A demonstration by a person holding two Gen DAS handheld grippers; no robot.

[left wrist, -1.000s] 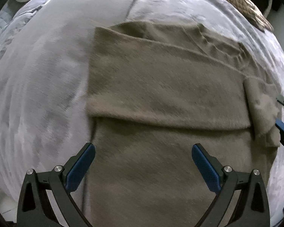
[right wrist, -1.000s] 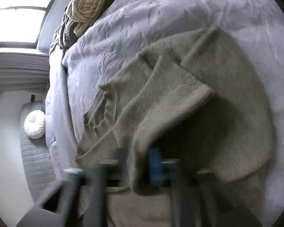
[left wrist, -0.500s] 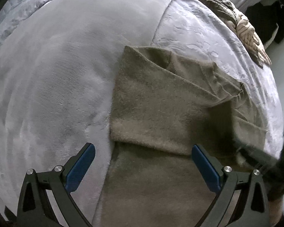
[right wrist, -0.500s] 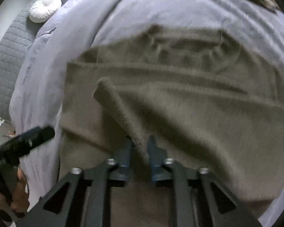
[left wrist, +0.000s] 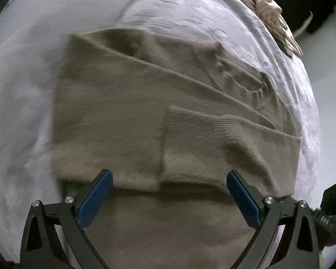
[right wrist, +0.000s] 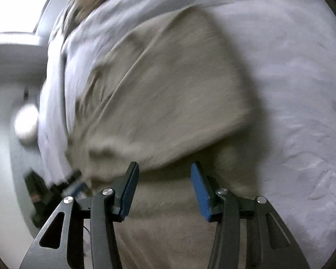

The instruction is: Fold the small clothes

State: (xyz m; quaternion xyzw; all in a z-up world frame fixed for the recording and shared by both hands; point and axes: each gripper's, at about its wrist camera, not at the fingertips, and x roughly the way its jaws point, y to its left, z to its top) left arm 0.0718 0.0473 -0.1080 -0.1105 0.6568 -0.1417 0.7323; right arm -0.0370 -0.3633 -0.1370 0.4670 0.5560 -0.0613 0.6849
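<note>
Left wrist view: my left tool [left wrist: 168, 195] hangs over the olive-brown knit sweater [left wrist: 114, 121] with its blue pads [left wrist: 94, 201] spread wide and nothing between them. The sweater lies flat on the bed, on a pale lilac bedspread [left wrist: 20, 103], with both sleeves folded in across the chest; the left one lies flat, and the ribbed cuff [left wrist: 219, 125] of the right sleeve rests on top of the body, its end near the middle of the garment. The folded sleeves meet at a seam just ahead of the tool, and the lower body of the sweater runs beneath the pads toward the camera. A crumpled beige knitted piece [left wrist: 271, 13] lies at the far edge of the bed, well apart from the sweater. At the right edge, a dark unit with a green light [left wrist: 333, 199] shows beside the sweater's corner; I cannot tell more about it. Right wrist view (motion-blurred): my right tool [right wrist: 163, 188] is likewise parted, holding nothing, its pads [right wrist: 200, 192] above the sweater [right wrist: 172, 94], whose folded upper part casts a shadow on the bedspread [right wrist: 302, 112]. A white round cushion [right wrist: 26, 123] shows as a blur at the left, off the bed.
</note>
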